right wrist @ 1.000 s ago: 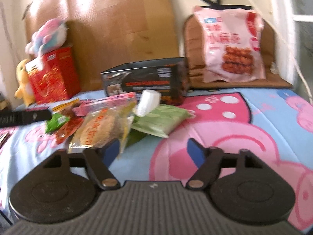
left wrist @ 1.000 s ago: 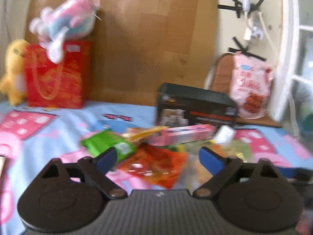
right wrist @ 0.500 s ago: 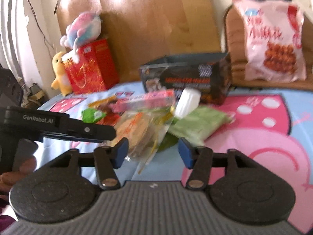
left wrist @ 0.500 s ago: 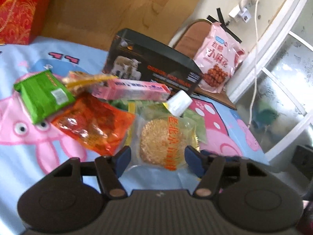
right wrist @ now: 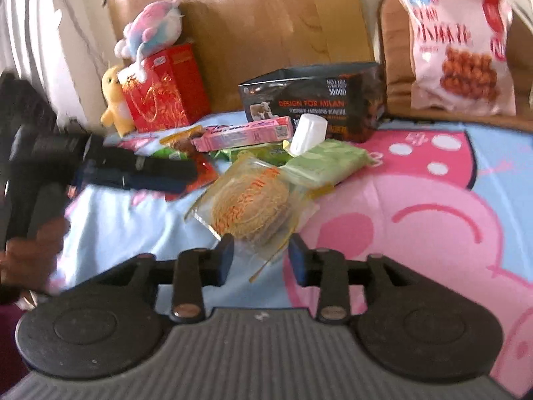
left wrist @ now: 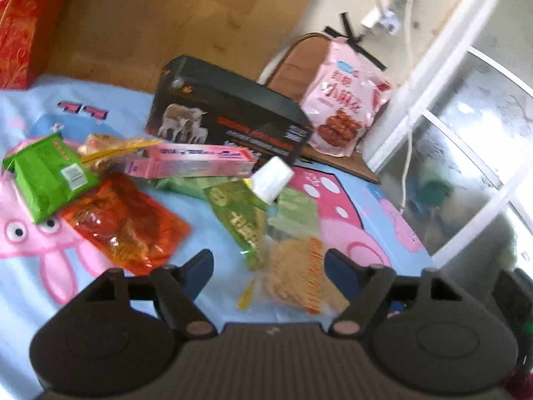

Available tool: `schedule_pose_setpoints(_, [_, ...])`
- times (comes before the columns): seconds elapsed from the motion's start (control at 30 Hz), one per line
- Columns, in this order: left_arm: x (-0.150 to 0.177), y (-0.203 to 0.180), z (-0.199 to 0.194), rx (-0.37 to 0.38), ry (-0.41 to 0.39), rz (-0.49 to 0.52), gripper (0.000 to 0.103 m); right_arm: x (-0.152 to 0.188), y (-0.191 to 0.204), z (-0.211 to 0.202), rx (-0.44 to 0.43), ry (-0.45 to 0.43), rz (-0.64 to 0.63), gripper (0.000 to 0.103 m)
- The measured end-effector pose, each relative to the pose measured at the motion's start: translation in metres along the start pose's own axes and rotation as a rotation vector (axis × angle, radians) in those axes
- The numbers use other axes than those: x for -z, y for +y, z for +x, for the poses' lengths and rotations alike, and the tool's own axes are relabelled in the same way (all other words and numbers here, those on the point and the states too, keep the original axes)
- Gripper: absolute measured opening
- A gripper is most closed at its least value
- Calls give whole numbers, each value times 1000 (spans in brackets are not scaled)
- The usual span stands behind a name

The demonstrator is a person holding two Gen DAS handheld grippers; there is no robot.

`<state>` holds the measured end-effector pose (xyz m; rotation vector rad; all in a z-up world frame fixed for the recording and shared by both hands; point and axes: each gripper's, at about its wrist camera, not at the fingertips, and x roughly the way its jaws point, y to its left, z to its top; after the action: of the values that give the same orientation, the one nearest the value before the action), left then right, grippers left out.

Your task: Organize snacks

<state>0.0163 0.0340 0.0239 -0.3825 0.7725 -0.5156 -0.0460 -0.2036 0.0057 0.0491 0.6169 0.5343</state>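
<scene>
Right now the clear packet of round cake [right wrist: 250,205] is lying at the near edge of the snack pile on the cartoon blanket [right wrist: 416,220], and the right gripper [right wrist: 260,256] is framing its corner with jaws half-parted, not yet touching. Better to be pinching the flat sealed edge (not the crumbly disc), while the left gripper [left wrist: 268,266] is hovering wide open alongside.

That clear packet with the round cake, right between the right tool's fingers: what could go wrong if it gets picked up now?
The right tool straddles only the round cake packet's near edge, so thin film might slip out. The packet overlaps the pale green packet, which could drag along. The left tool hangs close beside the pile and might bump it.
</scene>
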Motion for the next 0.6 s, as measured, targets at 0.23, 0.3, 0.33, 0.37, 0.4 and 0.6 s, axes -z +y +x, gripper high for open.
schedule_pose_setpoints(0.23, [9,-13,34,11,124,61,39,3,11,22,30,30,-100,57])
schedule_pose_setpoints(0.3, [12,-16,32,12,118,75,32,3,12,23,42,22,-114,50])
schedule_pose_setpoints(0.33, [11,-17,28,26,118,74,30,3,12,22,43,16,-114,42])
schedule_pose_setpoints(0.37, [10,-18,23,37,110,71,30,2,11,20,38,9,-109,40])
schedule_pose_setpoints(0.4, [7,-20,18,44,94,75,30,0,11,16,25,-2,-105,39])
schedule_pose_setpoints(0.6, [-39,-37,0,27,-39,141,31,-35,16,9,36,-139,-148,38])
